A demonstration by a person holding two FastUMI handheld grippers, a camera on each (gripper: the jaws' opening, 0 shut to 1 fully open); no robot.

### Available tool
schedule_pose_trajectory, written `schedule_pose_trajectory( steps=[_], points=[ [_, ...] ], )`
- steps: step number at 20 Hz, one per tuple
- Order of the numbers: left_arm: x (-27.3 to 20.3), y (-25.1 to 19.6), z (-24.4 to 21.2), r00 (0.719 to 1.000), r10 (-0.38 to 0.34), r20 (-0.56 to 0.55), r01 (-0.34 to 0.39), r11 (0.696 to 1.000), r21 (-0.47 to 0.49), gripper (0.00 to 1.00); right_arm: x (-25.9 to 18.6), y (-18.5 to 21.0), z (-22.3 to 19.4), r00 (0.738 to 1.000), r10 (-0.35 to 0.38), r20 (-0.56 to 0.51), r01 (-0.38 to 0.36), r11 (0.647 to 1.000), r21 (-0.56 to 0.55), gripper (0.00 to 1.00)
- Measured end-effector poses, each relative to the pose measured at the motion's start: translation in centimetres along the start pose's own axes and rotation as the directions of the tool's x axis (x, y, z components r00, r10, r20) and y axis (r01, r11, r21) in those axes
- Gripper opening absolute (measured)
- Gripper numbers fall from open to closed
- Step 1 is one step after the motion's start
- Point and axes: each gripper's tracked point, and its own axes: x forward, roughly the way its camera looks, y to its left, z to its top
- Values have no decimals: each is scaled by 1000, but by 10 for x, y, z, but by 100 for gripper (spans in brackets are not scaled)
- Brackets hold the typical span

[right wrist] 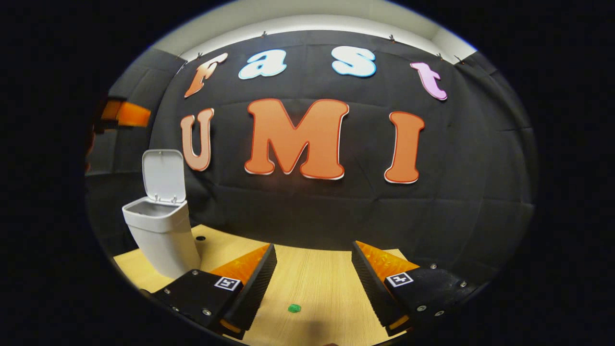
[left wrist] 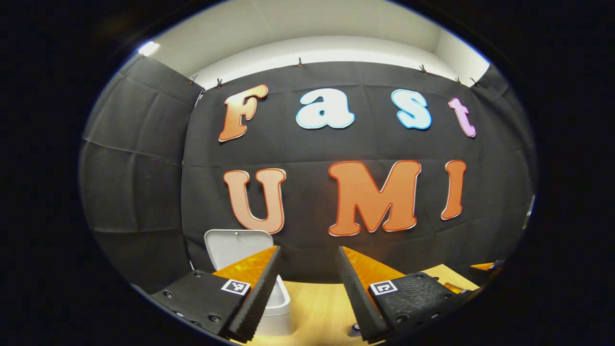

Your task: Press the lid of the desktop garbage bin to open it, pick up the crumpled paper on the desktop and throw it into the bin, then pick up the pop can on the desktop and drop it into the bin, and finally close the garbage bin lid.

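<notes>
Bin (right wrist: 161, 235) upright at the far left of the wooden desktop (right wrist: 317, 278) in the right gripper view, white, lid (right wrist: 163, 175) swung up and back on its hinge, mouth exposed. Same bin (left wrist: 281, 300) partly hidden behind a finger in the left gripper view, raised lid (left wrist: 230, 247) above. Left gripper (left wrist: 307, 293) raised near the bin, fingers spread wide, nothing between them. Right gripper (right wrist: 312, 288) low over bare desktop, fingers likewise parted and empty, well apart from the bin. Small green speck (right wrist: 294, 308) on the wood between the right fingers; too small to identify. Crumpled paper and pop can not locatable from these views. Judged step: lid-pressing done, paper pickup next. Next move calls for finding the paper, lowering an open gripper around it, closing, then carrying it over the open mouth.
</notes>
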Motion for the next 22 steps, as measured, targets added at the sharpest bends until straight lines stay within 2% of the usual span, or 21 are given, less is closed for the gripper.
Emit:
schedule_pose_trajectory(
  steps=[2, 5, 9, 13, 19, 21, 22],
  points=[
    [-7, -8, 12, 998, -8, 65, 8, 1000, 2, 83, 10, 4, -27, 999, 13, -43, -12, 999, 30, 94],
    [-17, -11, 24, 990, -13, 141, 17, 1000, -25, 96, 31, 8, -77, 992, 9, -125, -4, 999, 45, 94],
    [-18, -8, 13, 993, -5, 114, 3, 1000, 19, 96, 54, 16, -144, 976, 19, -215, -12, 999, 35, 94],
    [-22, -1, 13, 993, 15, 114, -22, 998, 62, 96, 78, 30, -202, 946, 44, -322, -37, 999, 29, 95],
    [-27, 16, 6, 994, 50, 98, -62, 991, 122, 96, 104, 45, -256, 919, 36, -393, -36, 999, 7, 96],
    [-28, 23, 4, 994, 59, 91, -71, 989, 132, 97, 109, 47, -268, 907, 33, -420, -30, 999, 12, 93],
    [-28, 25, 4, 994, 64, 89, -75, 988, 134, 97, 110, 48, -274, 901, 32, -433, -26, 999, 19, 88]
  ],
)
